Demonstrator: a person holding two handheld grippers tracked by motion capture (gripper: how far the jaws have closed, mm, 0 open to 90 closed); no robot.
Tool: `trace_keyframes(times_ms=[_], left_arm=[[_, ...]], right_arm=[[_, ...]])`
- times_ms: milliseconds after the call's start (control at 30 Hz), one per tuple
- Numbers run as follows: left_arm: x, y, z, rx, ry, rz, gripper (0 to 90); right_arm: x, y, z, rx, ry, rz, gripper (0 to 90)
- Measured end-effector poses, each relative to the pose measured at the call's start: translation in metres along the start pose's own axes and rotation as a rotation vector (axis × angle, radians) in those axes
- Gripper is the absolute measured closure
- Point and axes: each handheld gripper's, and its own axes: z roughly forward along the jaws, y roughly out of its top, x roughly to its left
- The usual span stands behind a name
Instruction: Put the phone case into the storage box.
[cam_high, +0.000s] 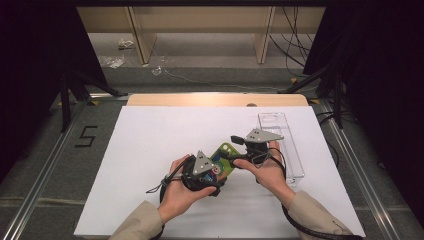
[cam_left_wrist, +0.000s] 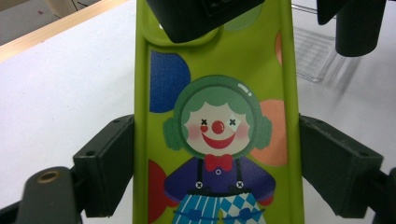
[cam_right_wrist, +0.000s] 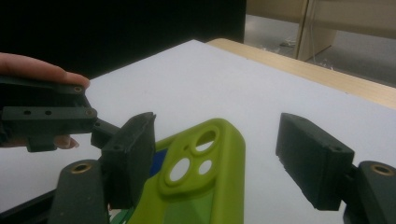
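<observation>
1. Presently: left gripper (cam_high: 216, 176), clenched on the long edges of a lime-green soft phone case printed with a cartoon clown (cam_left_wrist: 217, 140); in the left gripper view both black pads press its two sides.
2. Right gripper (cam_high: 235, 156): released. Its jaws straddle the camera-hole end of the case with a clear gap at the far pad; whether the near pad brushes the case edge I cannot tell.
3. Location of case: held above the white table cover (cam_high: 150, 150), just beside and to the near left of the clear plastic tray (cam_high: 282, 145), between my two hands.
4. Risk, as I judge it: the case is flexible, so a squeeze across its open end could bow the walls inward and pop it from my left grip. Cause: closing the right jaws too hard, or off-centre.
5. Risk: a pad landing on the raised camera surround (cam_right_wrist: 196, 161) would sit unevenly and slip. Cause: gripping too near the lens cut-outs.
6. Risk: pulling the two grippers apart or twisting could stretch or skew the case. Cause: hands moving out of step.
7. Appearance of case: lime-green rim; clown with green hair, red nose, red bow tie, purple shirt, blue-and-white trousers; blue, red and peach circles behind; three round lens holes at one end.
</observation>
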Motion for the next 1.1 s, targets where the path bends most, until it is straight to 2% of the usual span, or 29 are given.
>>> trace_keyframes(times_ms=[733,1100], left_arm=[[-0.0004,-0.0001,0.0011,-0.001,-0.004,0.001,16.3],[-0.0002,0.0001,0.0012,0.002,-0.009,0.004,16.3]], right_arm=[[-0.0023,-0.0008,0.0046,0.018,0.043,0.046,50.7],[-0.0042,-0.0007,0.0046,0.024,0.062,0.098,56.0]])
